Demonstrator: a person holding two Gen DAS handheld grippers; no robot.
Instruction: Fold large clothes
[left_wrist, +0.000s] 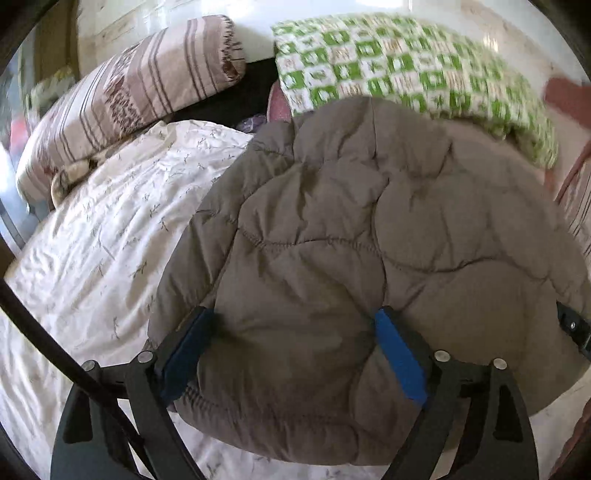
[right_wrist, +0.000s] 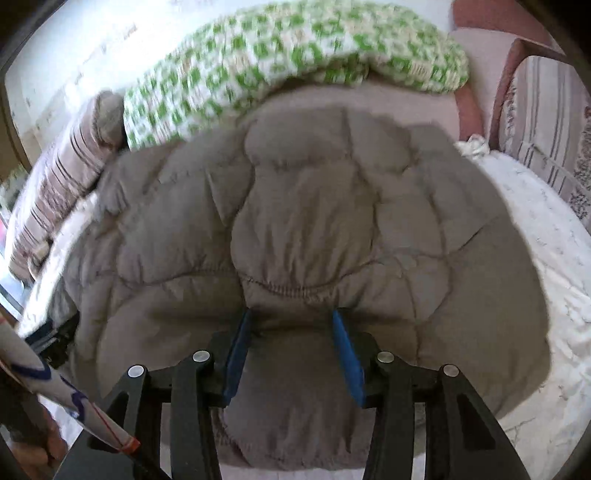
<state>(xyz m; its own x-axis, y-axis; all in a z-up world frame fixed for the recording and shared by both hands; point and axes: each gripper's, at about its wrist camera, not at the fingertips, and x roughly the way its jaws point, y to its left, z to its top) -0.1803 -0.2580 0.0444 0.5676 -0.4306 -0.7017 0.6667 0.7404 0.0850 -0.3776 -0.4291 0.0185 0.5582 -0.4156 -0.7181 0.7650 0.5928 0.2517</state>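
Observation:
A grey-brown quilted padded jacket (left_wrist: 369, 221) lies bunched on a bed with a white sheet (left_wrist: 92, 240). My left gripper (left_wrist: 293, 314) has its blue pads (left_wrist: 184, 354) set wide, pressed into a thick fold at the jacket's near edge. In the right wrist view the same jacket (right_wrist: 314, 203) fills the middle, and my right gripper (right_wrist: 291, 314) pinches a narrower puffed fold between its blue pads (right_wrist: 347, 354). The jacket's underside and sleeves are hidden.
A green-and-white checked blanket (left_wrist: 406, 66) lies behind the jacket. A brown striped pillow (left_wrist: 129, 99) sits at the back left, and another striped cushion (right_wrist: 546, 122) at the right. White sheet (right_wrist: 554, 258) shows on both sides. A white sleeve with blue marks (right_wrist: 55, 387) crosses the lower left.

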